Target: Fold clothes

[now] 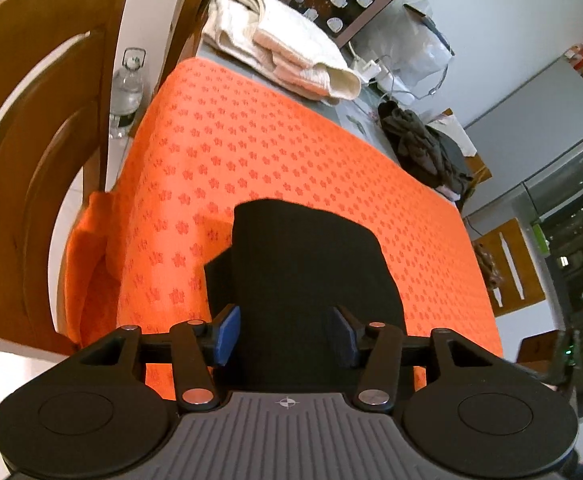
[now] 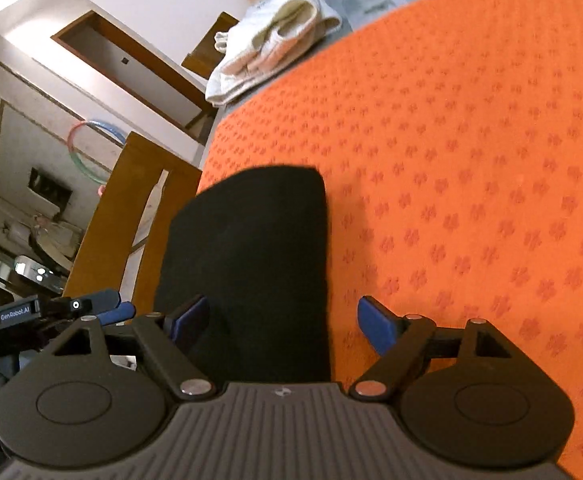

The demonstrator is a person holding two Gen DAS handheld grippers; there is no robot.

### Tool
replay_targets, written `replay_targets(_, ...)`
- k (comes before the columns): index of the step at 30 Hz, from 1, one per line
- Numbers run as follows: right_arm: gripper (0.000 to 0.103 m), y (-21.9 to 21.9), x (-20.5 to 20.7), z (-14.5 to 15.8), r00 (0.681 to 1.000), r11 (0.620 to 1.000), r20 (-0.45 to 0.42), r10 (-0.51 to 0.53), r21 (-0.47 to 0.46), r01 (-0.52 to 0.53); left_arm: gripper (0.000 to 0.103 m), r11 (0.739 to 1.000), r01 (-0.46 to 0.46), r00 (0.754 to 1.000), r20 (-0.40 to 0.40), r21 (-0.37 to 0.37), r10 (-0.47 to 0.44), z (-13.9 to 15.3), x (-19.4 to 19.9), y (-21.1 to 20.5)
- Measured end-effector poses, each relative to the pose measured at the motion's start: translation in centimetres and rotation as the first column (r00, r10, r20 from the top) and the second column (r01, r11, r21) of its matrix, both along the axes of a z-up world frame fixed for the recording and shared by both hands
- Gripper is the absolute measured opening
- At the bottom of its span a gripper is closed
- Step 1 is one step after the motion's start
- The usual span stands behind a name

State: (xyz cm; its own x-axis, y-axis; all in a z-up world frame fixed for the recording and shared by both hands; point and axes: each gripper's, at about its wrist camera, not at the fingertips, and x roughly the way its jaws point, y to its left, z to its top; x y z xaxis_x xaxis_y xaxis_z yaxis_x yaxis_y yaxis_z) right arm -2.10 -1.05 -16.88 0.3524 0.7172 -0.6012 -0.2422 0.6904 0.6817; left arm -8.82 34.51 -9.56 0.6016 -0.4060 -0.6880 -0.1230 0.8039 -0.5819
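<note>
Left wrist view, from its left edge: a wooden chair (image 1: pixel 31 152) and a water bottle (image 1: pixel 128 88) stand beside the tabletop, whose grey surface (image 1: pixel 347 120) shows only past the far edge of the orange flower-print cloth (image 1: pixel 291 152) spread over it. On that cloth, near its front edge, lies the black garment (image 1: pixel 307 264), already folded into a compact, flat-sided block. The left tongs (image 1: pixel 287 334) hang over its near end, spread, with nothing between the pads. Further back sit a stack of folded cream and pink towels (image 1: pixel 291 48), and to the right a crumpled dark pile (image 1: pixel 427 148) that looks unfolded.

Right wrist view, the other device pokes in at the far left, then the same black garment (image 2: pixel 251 264), then the right tongs (image 2: pixel 283 326), spread wide and empty, one pad over the black fabric and the other over bare orange cloth.

My reading: this item is folded or nearly so, and both tools have let go of it; the dark pile is probably what remains.

The garment's near edge is hidden under both devices, its layers are lost in flat black, and what kind of clothing it is cannot be told.
</note>
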Motion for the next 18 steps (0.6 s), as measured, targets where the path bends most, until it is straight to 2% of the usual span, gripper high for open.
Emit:
replay_targets(4,0.084,-0.1,0.5,-1.0,0.999,0.994,-0.018,-0.036,0.098,0.037,0.054,0.999,0.040,0.999,0.004,0.004,-0.040,0.0,-0.1,-0.8)
replay_targets(7,0.083,0.2,1.1,-1.7,0.999,0.992,-0.040,-0.031,0.118,0.036,0.052,0.996,0.064,0.998,0.013,0.062,-0.065,-0.2,0.0,-2.1)
replay_targets(8,0.082,0.5,1.3,-1.9,0.999,0.993,-0.044,-0.020,0.119,0.025,0.047,0.994,0.066,0.998,0.009,0.086,-0.067,-0.4,0.1,-2.6)
replay_targets(10,0.082,1.0,1.4,-2.1,0.999,0.993,-0.050,-0.002,0.121,0.008,0.029,0.986,0.061,0.998,0.000,0.155,-0.061,-0.8,0.3,-3.4)
replay_targets(12,0.083,1.2,1.4,-2.1,0.999,0.993,-0.047,0.005,0.117,0.001,0.022,0.971,0.062,0.998,-0.012,0.230,-0.061,-1.2,0.6,-4.1)
replay_targets(18,0.083,1.3,1.7,-2.1,0.999,0.992,-0.050,0.020,0.127,-0.013,0.021,0.958,0.079,0.997,-0.036,0.275,-0.072,-2.4,0.3,-4.2)
